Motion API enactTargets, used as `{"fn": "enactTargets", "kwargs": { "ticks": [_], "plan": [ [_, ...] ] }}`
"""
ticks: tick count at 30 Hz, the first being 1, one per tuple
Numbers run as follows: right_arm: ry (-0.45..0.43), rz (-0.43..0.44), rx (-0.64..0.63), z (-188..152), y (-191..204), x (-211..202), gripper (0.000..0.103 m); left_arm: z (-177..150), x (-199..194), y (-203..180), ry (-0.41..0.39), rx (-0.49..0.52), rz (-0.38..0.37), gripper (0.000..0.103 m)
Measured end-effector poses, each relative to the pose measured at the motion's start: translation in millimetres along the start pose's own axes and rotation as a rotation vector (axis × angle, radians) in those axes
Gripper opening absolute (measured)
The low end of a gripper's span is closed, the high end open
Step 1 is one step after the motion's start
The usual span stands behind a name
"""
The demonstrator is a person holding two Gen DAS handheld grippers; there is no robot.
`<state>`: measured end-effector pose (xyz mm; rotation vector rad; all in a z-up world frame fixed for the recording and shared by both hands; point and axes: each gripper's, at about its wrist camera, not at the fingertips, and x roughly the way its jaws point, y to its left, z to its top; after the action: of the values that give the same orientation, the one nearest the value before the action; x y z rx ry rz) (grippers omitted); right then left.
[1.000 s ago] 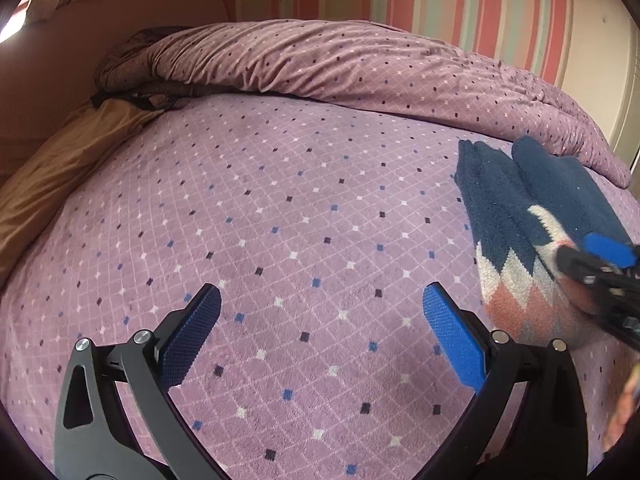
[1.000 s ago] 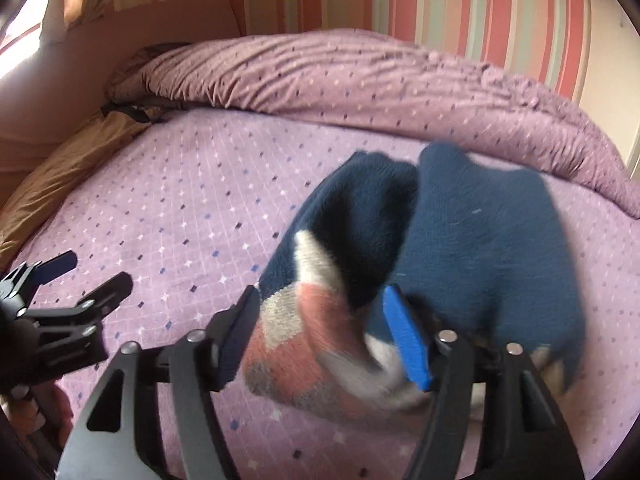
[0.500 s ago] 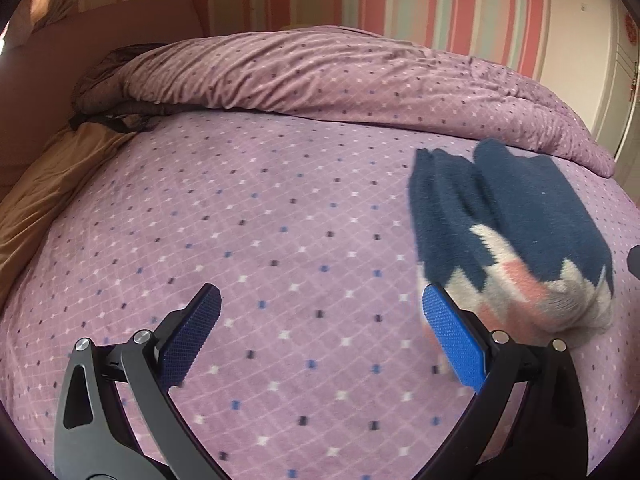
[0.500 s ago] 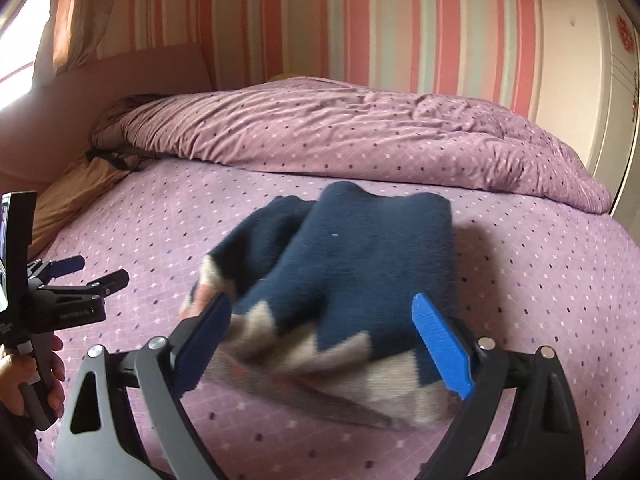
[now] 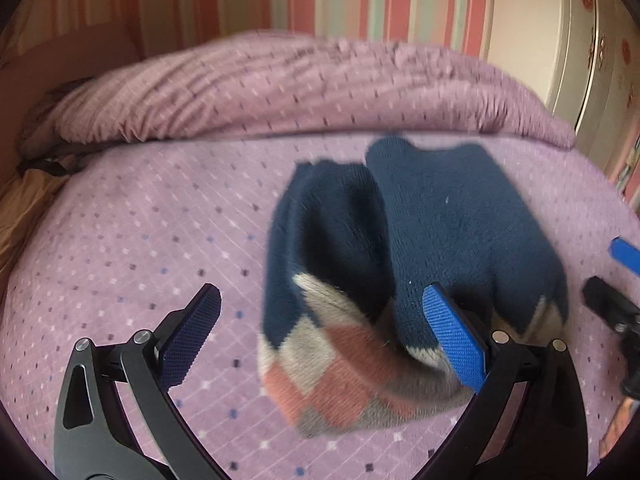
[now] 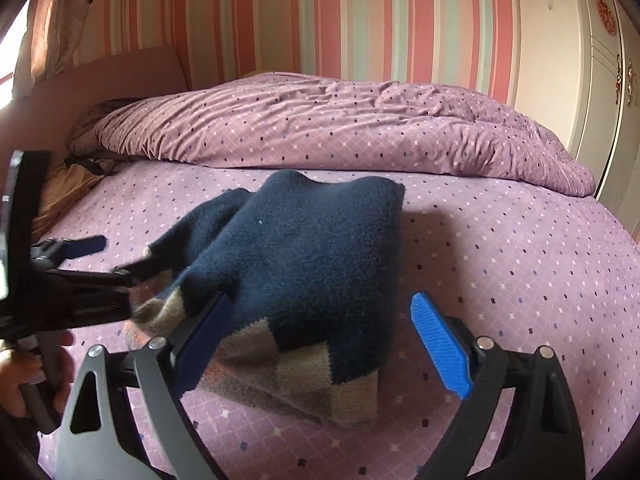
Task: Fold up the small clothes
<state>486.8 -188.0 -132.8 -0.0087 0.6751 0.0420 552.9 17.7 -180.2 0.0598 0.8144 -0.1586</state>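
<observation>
left tongs [image 5: 322, 334] moved in, straddling the folded garment [image 5: 400, 272]; right tongs [image 6: 320, 344] wide too.

A navy knit garment [image 5: 448, 220] lies folded on the bed — two thick lobes side by side, humped in the middle. Its near edge carries a diamond band in beige, grey and salmon — slightly rumpled.

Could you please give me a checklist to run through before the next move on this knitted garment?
1. Left hand-held gripper open: ok.
2. Right hand-held gripper open: ok.
3. Knitted garment released, resting on bedsheet: ok.
4. Garment lies flat: not ok, humped.
5. Garment's patterned hem between the left fingers: ok.
6. Fold layers aligned underneath: cannot tell.
</observation>
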Motion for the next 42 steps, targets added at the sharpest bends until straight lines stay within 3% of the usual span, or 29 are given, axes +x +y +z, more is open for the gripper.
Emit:
{"fn": "enactTargets", "kwargs": {
  "ticks": [9, 12, 15, 18, 21, 29, 33, 36, 42],
  "plan": [
    [0.025, 0.005, -0.005, -11, -8, 6, 0.091, -38, 39, 19, 0.131, -0.069, 0.032, 0.100],
    [0.037, 0.003, -0.014, -16, -8, 9, 0.091, -42, 41, 19, 0.125, -0.072, 0.028, 0.100],
    [0.044, 0.006, -0.034, -18, -5, 9, 0.091, -37, 42, 9, 0.115, -0.009, 0.069, 0.100],
    [0.037, -0.010, -0.056, -16, -3, 1, 0.092, -34, 45, 12, 0.130, -0.017, 0.045, 0.100],
    [0.011, 0.004, -0.073, -16, -3, -13, 0.101, -31, 33, 17, 0.110, -0.019, 0.041, 0.100],
    [0.013, -0.057, -0.113, -28, -4, -24, 0.101, -23, 5, 22, 0.083, 0.006, 0.027, 0.100],
    [0.014, -0.017, -0.085, -33, -5, -29, 0.101, -26, -5, 30, 0.088, -0.008, -0.025, 0.100],
    [0.014, 0.019, -0.071, -36, -6, -33, 0.101, -35, -8, 40, 0.090, -0.019, -0.117, 0.100],
    [-0.001, 0.018, -0.017, -43, -18, -36, 0.101, -43, -1, 54, 0.095, -0.068, -0.182, 0.100]
  ]
}}
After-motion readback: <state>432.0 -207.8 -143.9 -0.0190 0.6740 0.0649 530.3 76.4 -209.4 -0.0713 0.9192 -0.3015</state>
